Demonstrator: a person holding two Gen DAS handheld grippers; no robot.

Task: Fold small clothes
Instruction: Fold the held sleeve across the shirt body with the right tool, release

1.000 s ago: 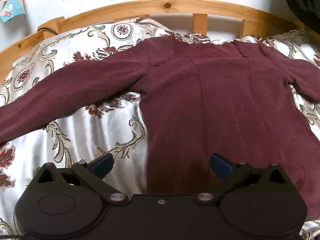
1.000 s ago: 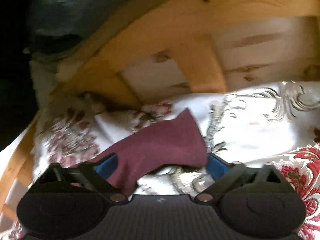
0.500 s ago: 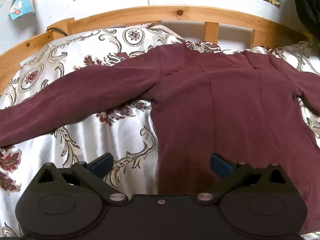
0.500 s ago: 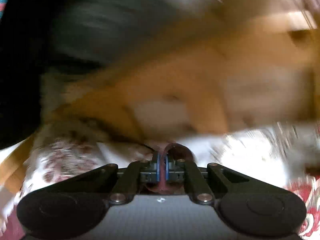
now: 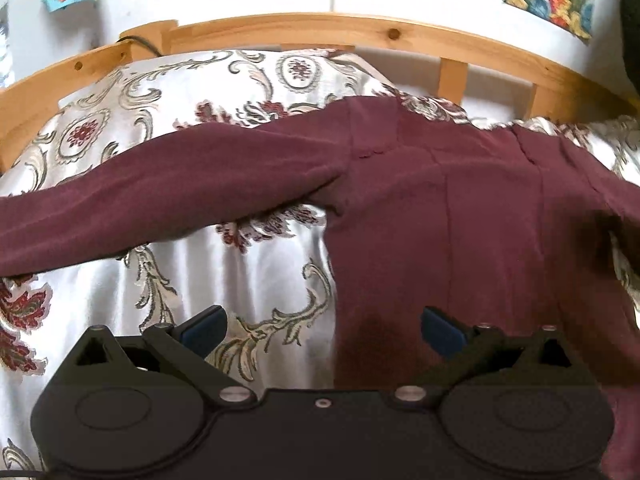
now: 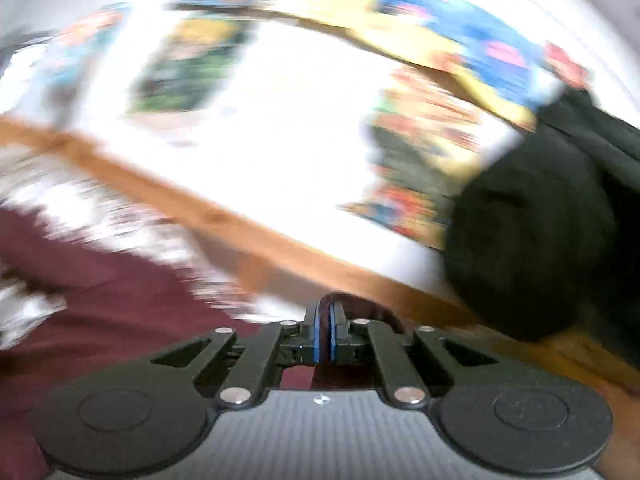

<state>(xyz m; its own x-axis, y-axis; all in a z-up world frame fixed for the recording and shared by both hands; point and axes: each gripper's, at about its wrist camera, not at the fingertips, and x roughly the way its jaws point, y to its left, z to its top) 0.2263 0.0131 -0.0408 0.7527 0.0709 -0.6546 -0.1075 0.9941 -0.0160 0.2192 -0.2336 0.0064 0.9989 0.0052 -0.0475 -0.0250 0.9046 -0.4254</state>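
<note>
The right gripper [image 6: 325, 334] has swung level from the bedspread, clenched on the shirt's [image 5: 420, 216] sleeve; the left gripper [image 5: 322, 330] hangs released, tilted over the shirt's hem on the bed [image 5: 168, 88].

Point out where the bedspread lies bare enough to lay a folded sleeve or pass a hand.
Bare bedspread: between the left sleeve and the open left tongs, and beyond that sleeve toward the wooden headboard. Crowded: the maroon top covers the right side.
</note>
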